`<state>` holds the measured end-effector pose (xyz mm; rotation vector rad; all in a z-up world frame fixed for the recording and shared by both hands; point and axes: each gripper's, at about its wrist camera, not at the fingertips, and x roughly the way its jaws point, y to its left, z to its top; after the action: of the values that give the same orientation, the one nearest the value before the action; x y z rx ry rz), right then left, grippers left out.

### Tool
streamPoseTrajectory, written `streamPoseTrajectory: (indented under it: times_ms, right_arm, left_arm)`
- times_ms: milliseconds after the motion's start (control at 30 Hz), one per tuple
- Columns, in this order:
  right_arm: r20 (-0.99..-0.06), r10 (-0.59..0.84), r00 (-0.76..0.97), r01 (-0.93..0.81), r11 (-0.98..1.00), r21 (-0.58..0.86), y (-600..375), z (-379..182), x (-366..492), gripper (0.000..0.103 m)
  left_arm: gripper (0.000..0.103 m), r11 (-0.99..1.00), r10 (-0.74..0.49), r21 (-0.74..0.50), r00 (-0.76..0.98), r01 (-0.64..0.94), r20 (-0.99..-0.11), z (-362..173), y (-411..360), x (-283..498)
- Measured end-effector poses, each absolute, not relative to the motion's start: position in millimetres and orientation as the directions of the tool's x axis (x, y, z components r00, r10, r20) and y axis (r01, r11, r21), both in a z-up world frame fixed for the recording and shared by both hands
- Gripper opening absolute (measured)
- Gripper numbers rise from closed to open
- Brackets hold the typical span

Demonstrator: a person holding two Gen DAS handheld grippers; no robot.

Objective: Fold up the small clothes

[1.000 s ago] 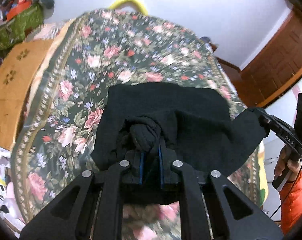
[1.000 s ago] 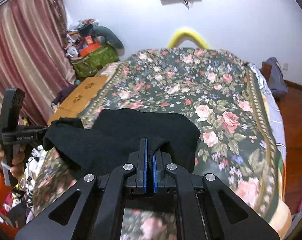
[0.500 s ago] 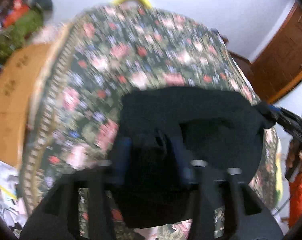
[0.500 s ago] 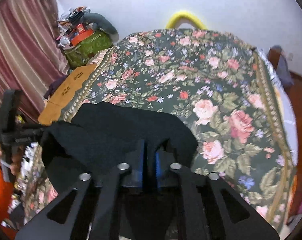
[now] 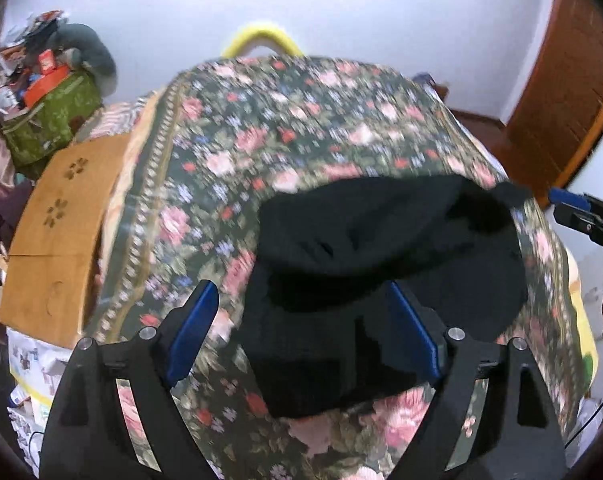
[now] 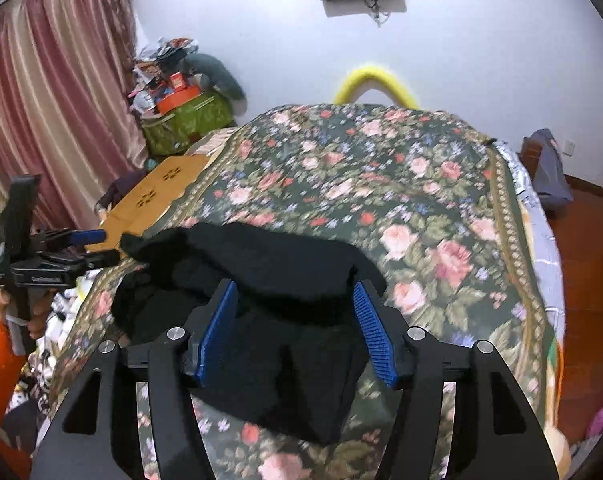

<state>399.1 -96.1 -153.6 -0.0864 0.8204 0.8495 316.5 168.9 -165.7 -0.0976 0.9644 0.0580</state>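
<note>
A small black garment (image 5: 381, 264) lies folded over itself on the floral bedspread (image 5: 293, 136); it also shows in the right wrist view (image 6: 269, 288). My left gripper (image 5: 301, 320) is open, its blue pads wide apart just above the garment's near edge, holding nothing. My right gripper (image 6: 295, 324) is open too, pads spread over the garment's near part. The right gripper's tip shows at the left view's right edge (image 5: 581, 216). The left gripper shows at the right view's left edge (image 6: 61, 248).
A wooden bedside board (image 5: 57, 232) and a green bag of clutter (image 5: 49, 120) stand left of the bed. A yellow curved headboard rail (image 5: 261, 40) is at the far end. A wooden door (image 5: 565, 92) is at right. Pink curtains (image 6: 49, 100) hang at left.
Both grippers have opened and let go of the black garment, which now lies folded on the bedspread. Both have lifted slightly and pulled back.
</note>
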Motion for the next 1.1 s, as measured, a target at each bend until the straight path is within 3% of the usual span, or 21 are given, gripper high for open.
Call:
streamPoseTrajectory:
  times_ms: [333,433,533,633,667,967,1100]
  right_arm:
    - [-0.781,0.579,0.235,-0.713,0.649,0.266,-52,-209,419,0.056]
    - [-0.788,0.568,0.238,-0.689,0.67,0.275,-45,-209,437,0.056]
    - [-0.742,0.575,0.345,-0.652,0.715,0.252,-53,-194,444,0.057]
    - [-0.702,0.584,0.407,-0.599,0.751,0.278,-68,-187,446,0.061]
    - [-0.706,0.585,0.399,-0.596,0.751,0.285,-72,-188,445,0.065]
    - [-0.772,0.53,0.351,-0.631,0.743,0.223,-85,-202,407,0.066]
    - [-0.792,0.508,0.338,-0.632,0.747,0.209,-97,-211,384,0.071]
  left_arm:
    - [0.086,0.997,-0.048,-0.008,0.541,0.076,-0.84,-193,129,349]
    - [0.086,0.999,-0.021,-0.006,0.51,0.032,-0.86,-197,143,374]
    - [0.086,0.996,0.066,0.025,0.521,-0.085,-0.851,-192,169,387]
    - [0.086,0.982,0.089,-0.021,0.555,-0.188,-0.827,-182,193,384]
    - [0.086,0.979,0.091,-0.03,0.563,-0.201,-0.821,-180,197,381]
    - [0.086,0.983,0.107,0.023,0.473,-0.18,-0.875,-211,203,342]
    - [0.086,0.978,0.077,-0.015,0.425,-0.21,-0.902,-234,209,325]
